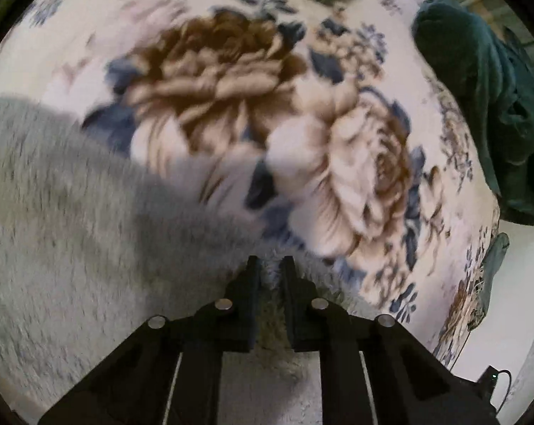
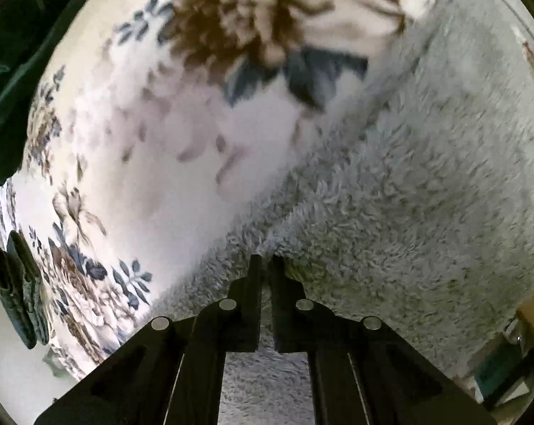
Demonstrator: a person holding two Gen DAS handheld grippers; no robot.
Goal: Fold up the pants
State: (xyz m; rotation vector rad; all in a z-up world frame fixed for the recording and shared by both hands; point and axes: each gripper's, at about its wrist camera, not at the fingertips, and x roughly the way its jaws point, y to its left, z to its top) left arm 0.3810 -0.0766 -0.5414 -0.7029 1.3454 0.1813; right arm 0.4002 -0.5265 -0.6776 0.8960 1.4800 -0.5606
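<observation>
Fleece fills both of my views: the grey pants (image 1: 54,230) lie on a floral blanket (image 1: 231,71), and each of my jaws is pinched on their fuzzy edge. My left gripper (image 1: 269,265) has its fingers nearly together with a fold of pile caught between them, the pants spreading off to the left. My right gripper (image 2: 264,264) clamps likewise, the pants (image 2: 426,194) running up and to the right. Only the left view shows a dark green garment (image 1: 486,106) heaped at the blanket's far right edge. Only the right view shows a pair of dark slippers (image 2: 18,294) just beside the blanket's left edge. Both pictures are motion-blurred.
</observation>
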